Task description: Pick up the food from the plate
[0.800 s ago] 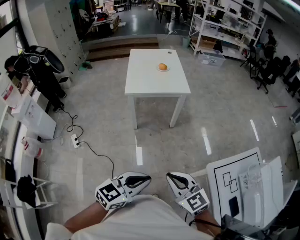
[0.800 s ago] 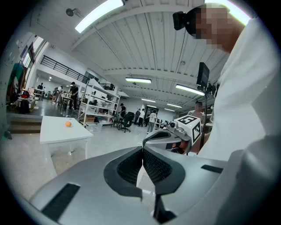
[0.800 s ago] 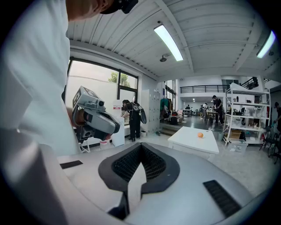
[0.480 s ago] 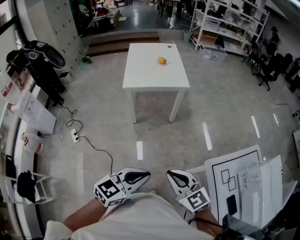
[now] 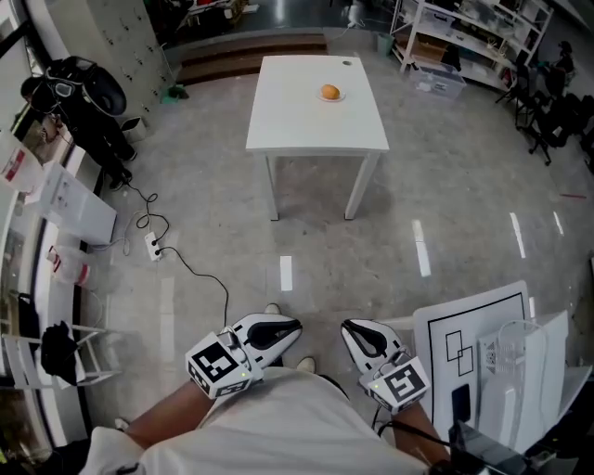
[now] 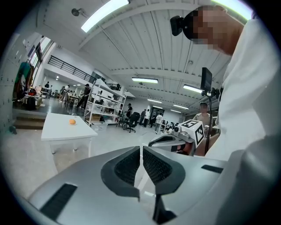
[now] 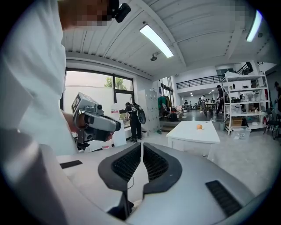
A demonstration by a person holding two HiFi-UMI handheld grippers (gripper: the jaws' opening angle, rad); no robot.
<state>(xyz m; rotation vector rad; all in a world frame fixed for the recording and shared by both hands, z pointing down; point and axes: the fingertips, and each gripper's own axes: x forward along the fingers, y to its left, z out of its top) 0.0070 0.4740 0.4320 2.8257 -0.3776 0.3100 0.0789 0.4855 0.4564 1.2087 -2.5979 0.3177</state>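
Observation:
A round orange piece of food (image 5: 330,92) sits on a small plate on the white table (image 5: 306,130), far across the floor from me. Both grippers are held close to my body, well short of the table. My left gripper (image 5: 290,327) is shut with nothing in it, and so is my right gripper (image 5: 351,330). In the left gripper view the food (image 6: 72,122) shows small on the table (image 6: 61,132), beyond the shut left gripper (image 6: 141,147). The right gripper view shows the food (image 7: 199,127) far past the shut right gripper (image 7: 141,145).
A power strip with a black cable (image 5: 153,249) lies on the grey floor to the left. Black bags (image 5: 79,97) and white cabinets line the left wall. Shelving (image 5: 464,28) stands beyond the table. A white board with drawn lines (image 5: 469,339) lies at the lower right.
The table and food have shifted up and slightly right in the head view, and the floor markings have slid toward me. Both grippers stay shut by my body.

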